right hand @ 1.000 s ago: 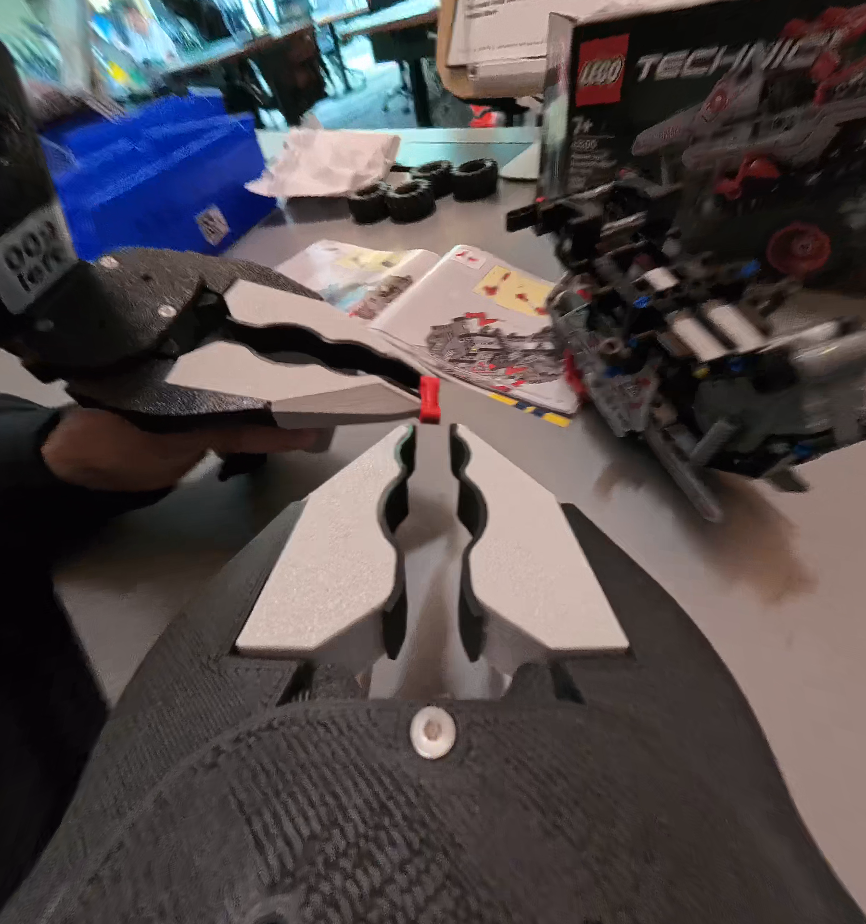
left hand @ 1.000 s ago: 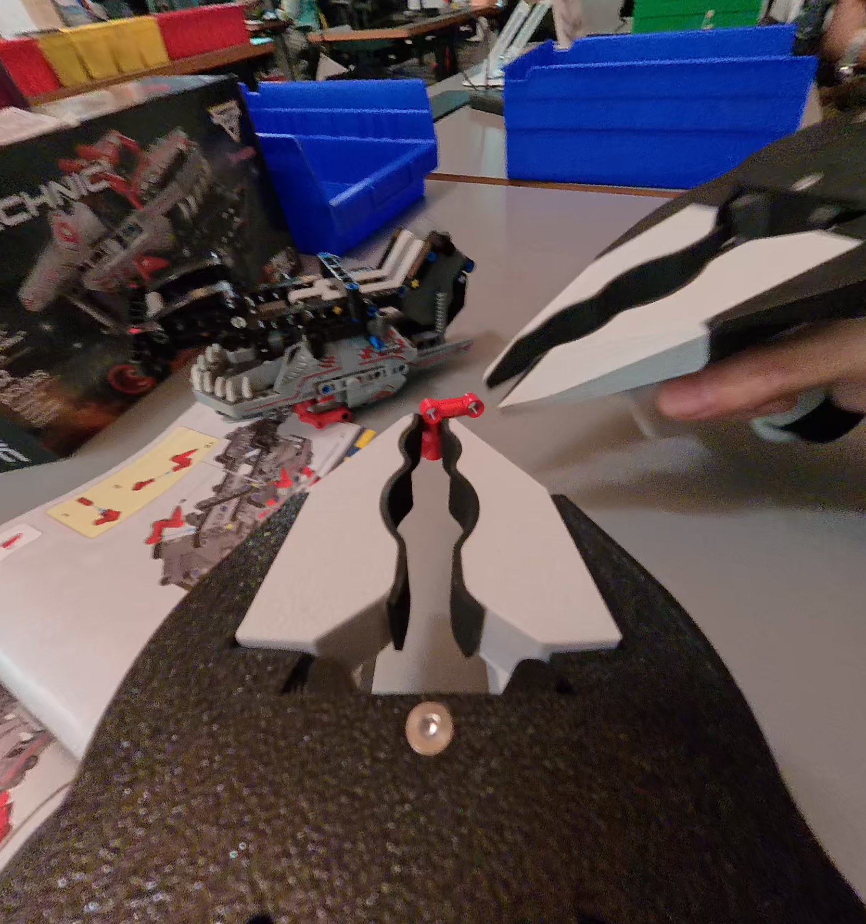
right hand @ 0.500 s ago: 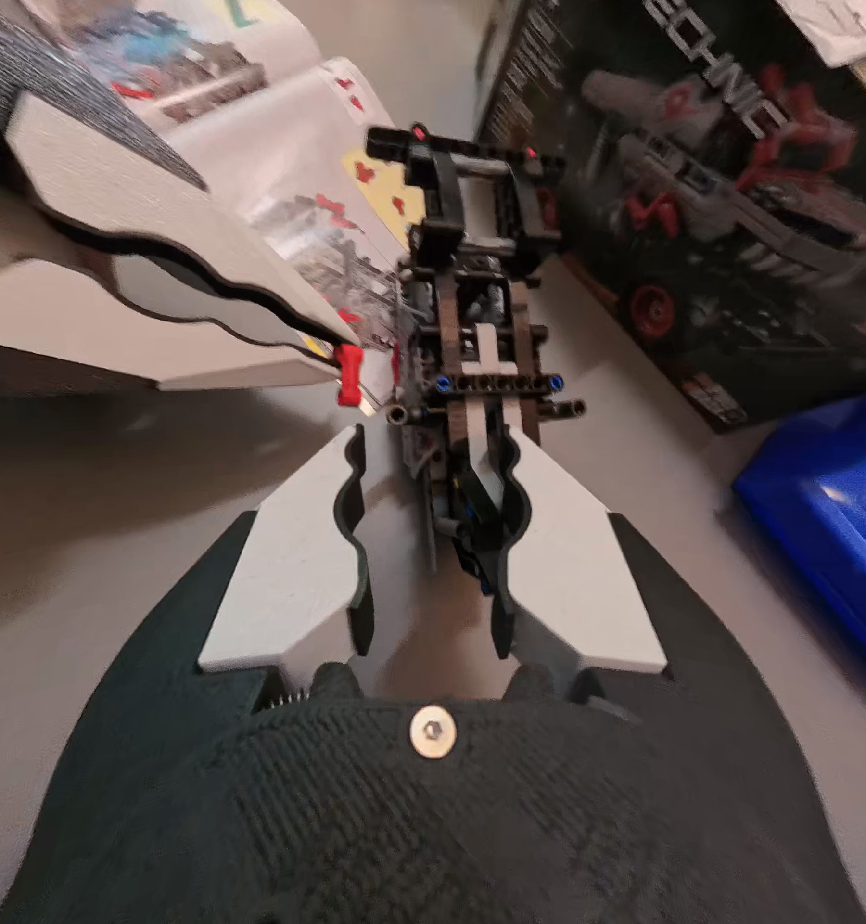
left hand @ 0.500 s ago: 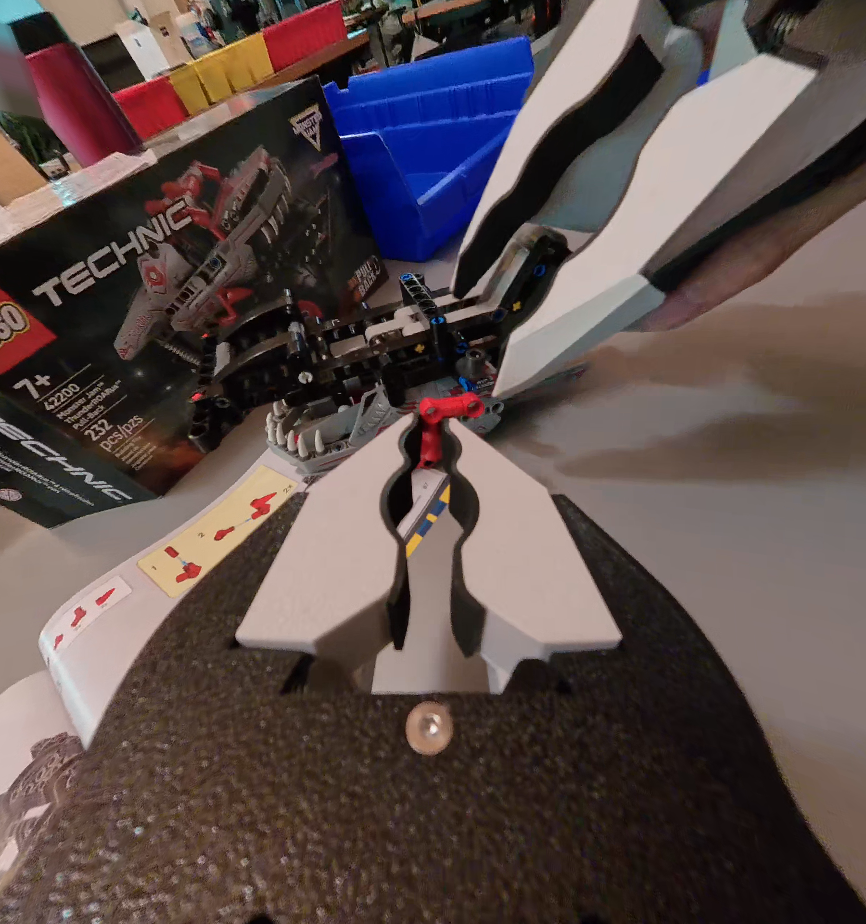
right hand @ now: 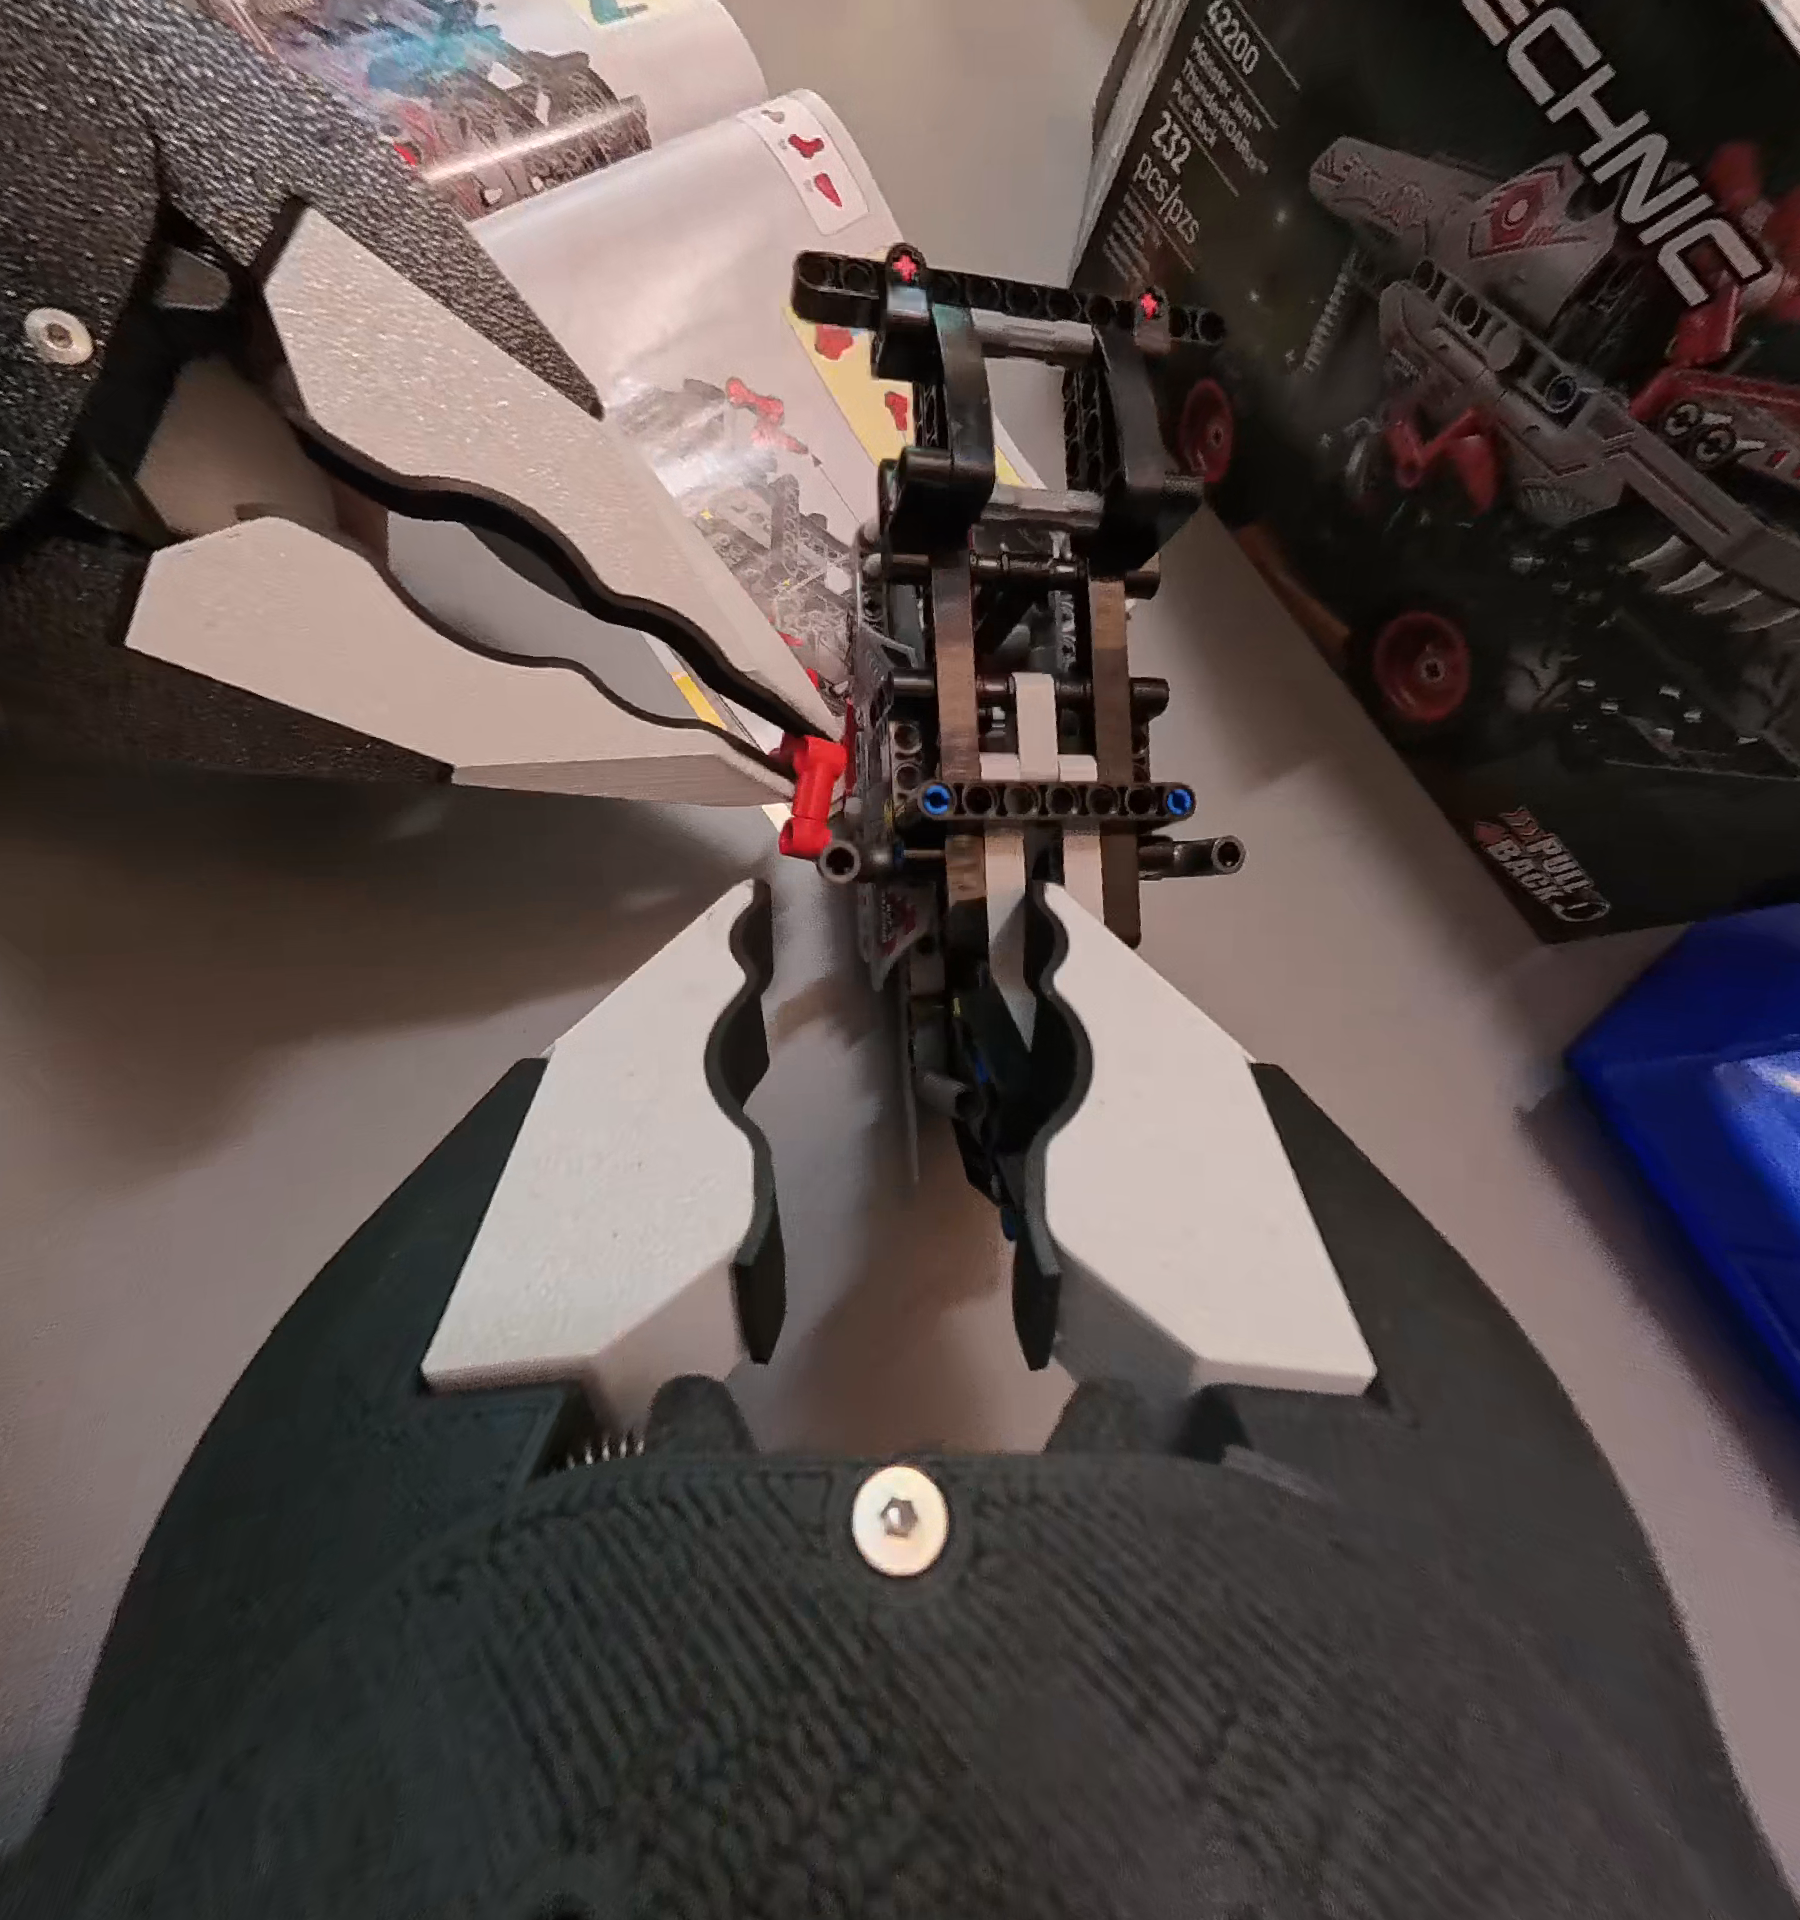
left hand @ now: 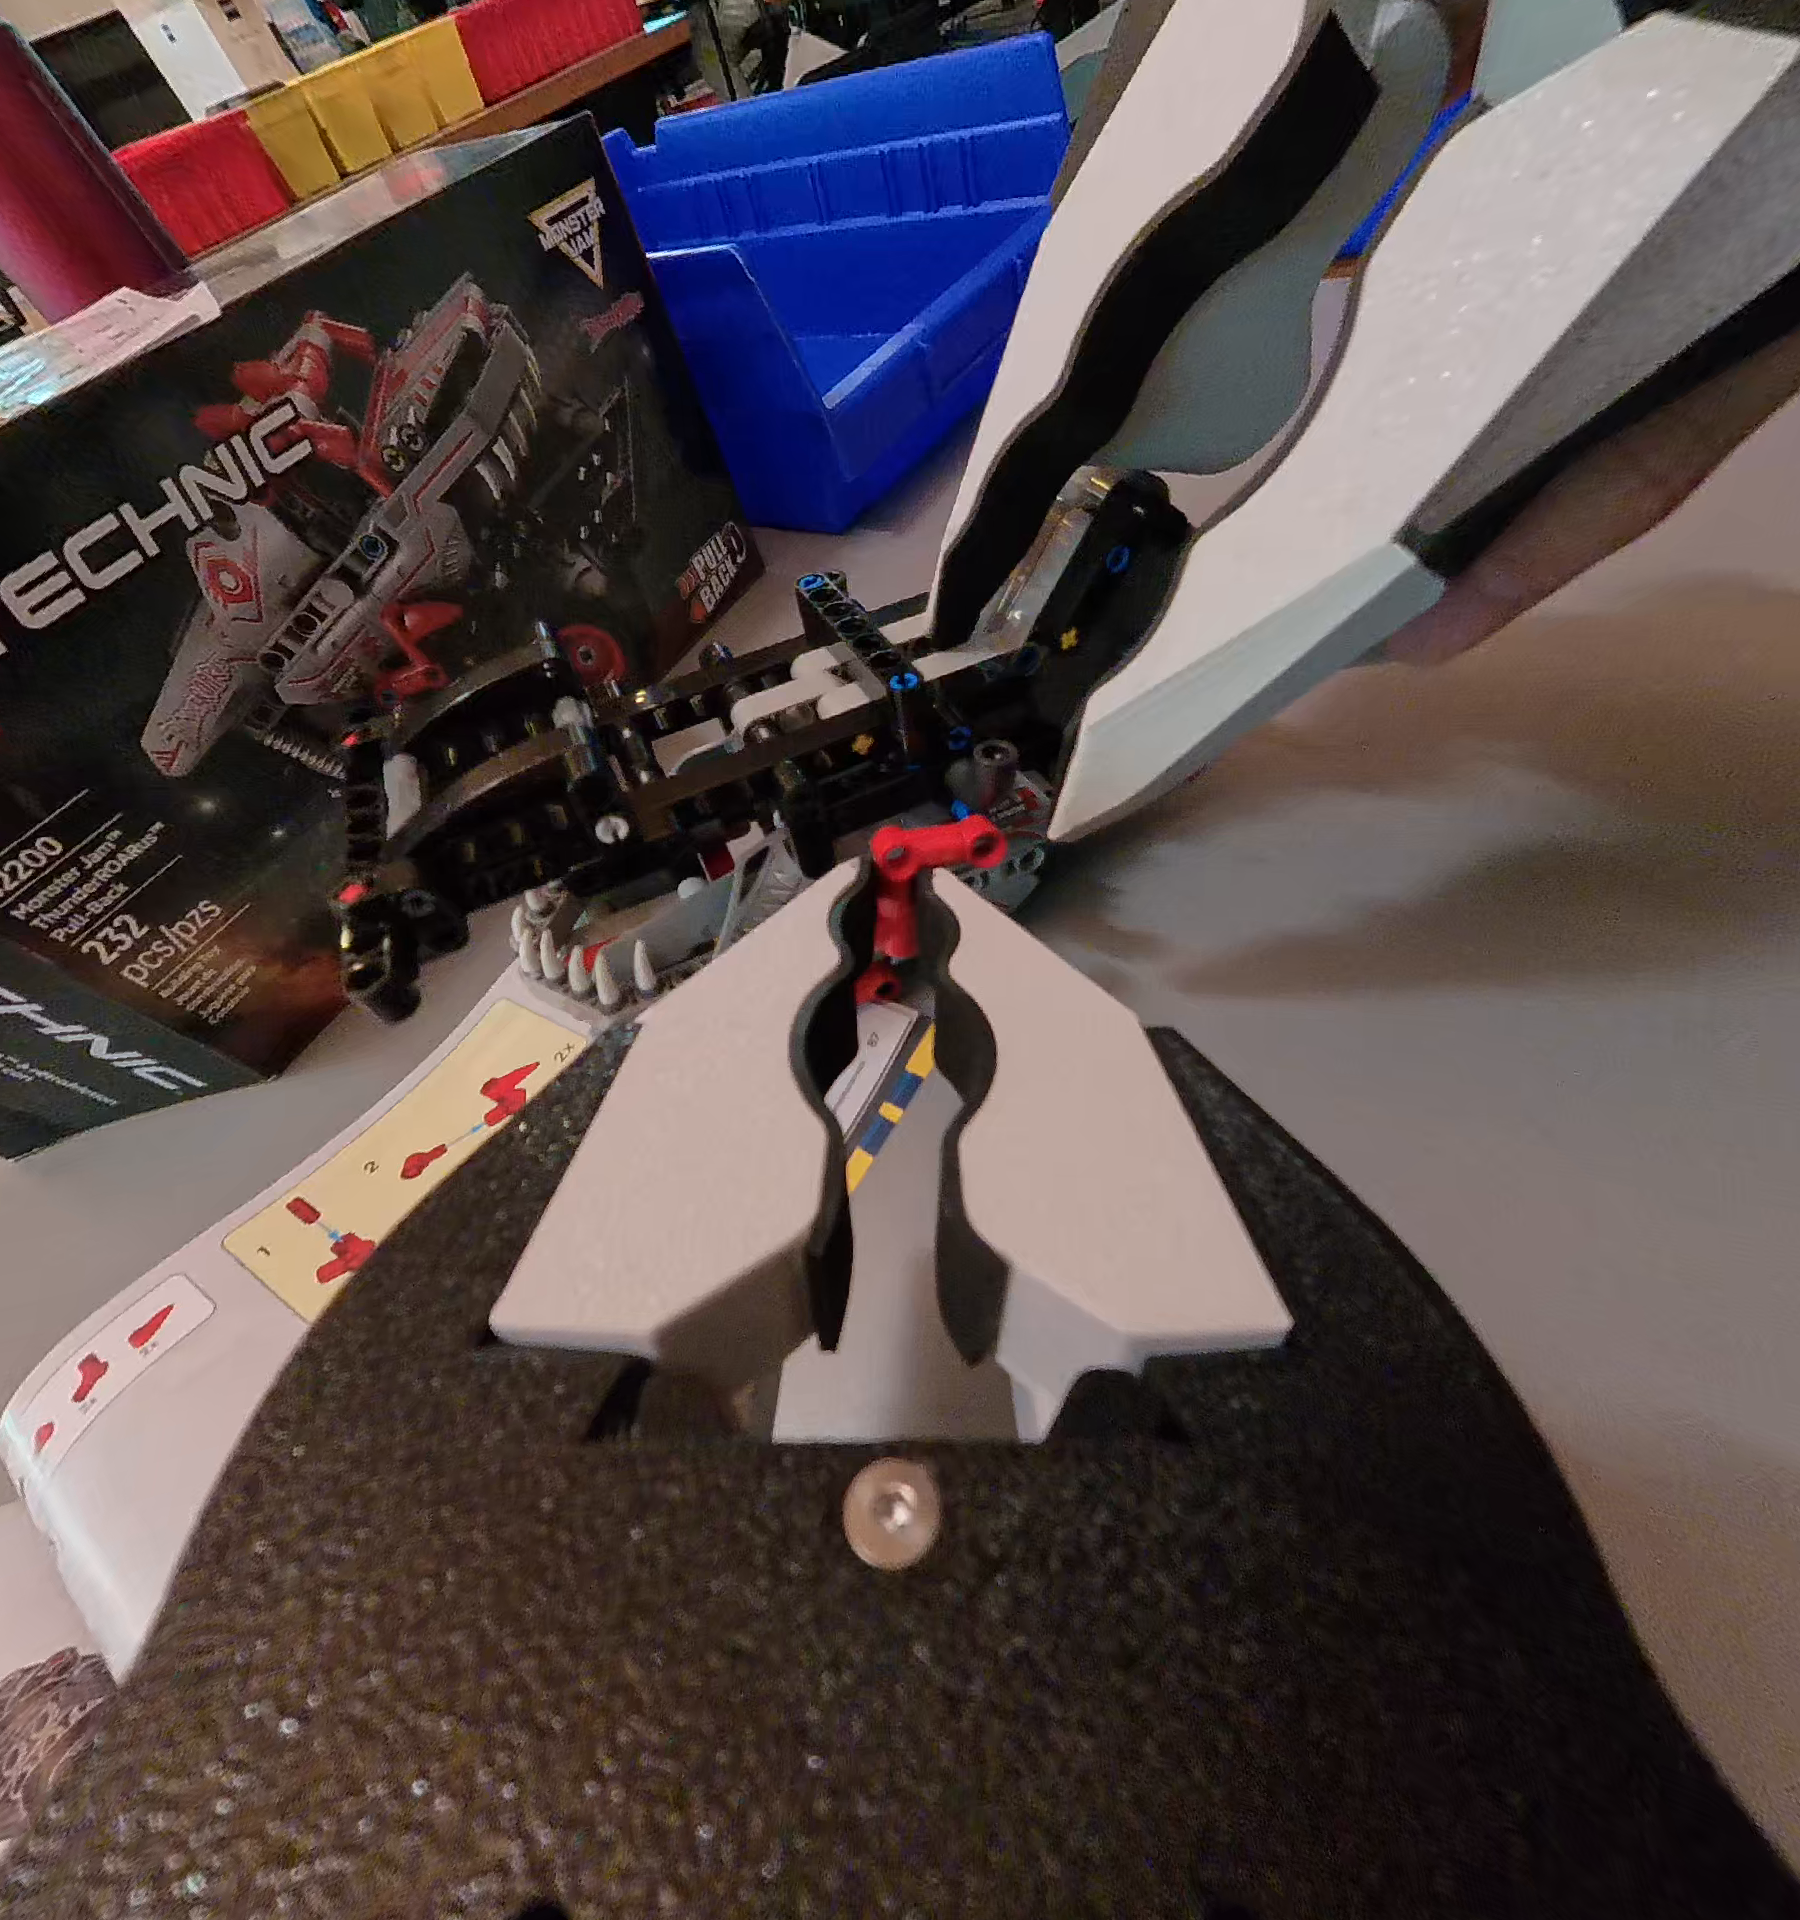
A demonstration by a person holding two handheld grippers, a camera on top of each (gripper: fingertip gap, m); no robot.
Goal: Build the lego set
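My left gripper [left hand: 896,883] is shut on a small red connector piece [left hand: 932,847], whose top sticks out past the tips. It is held against the side of the partly built black and grey truck model [left hand: 730,727] on the grey table [left hand: 1498,1039]. My right gripper [right hand: 901,899] is open, its jaws on either side of the model's [right hand: 1021,623] near end; the right finger touches it, the left stands apart. In the right wrist view the left gripper [right hand: 802,753] comes in from the left with the red piece [right hand: 813,795] at the model's left flank.
The set's dark box [left hand: 252,623] stands just behind the model, also in the right wrist view [right hand: 1498,416]. An open instruction booklet [left hand: 252,1299] lies under my left gripper. A blue bin [left hand: 854,260] stands behind, and one [right hand: 1758,1143] to the right. Both grippers' tips are close together, under 4 cm apart.
Both grippers have closed in on the model. The right gripper opened wider and moved round the model's end. The left brought the red piece up to the model's side.
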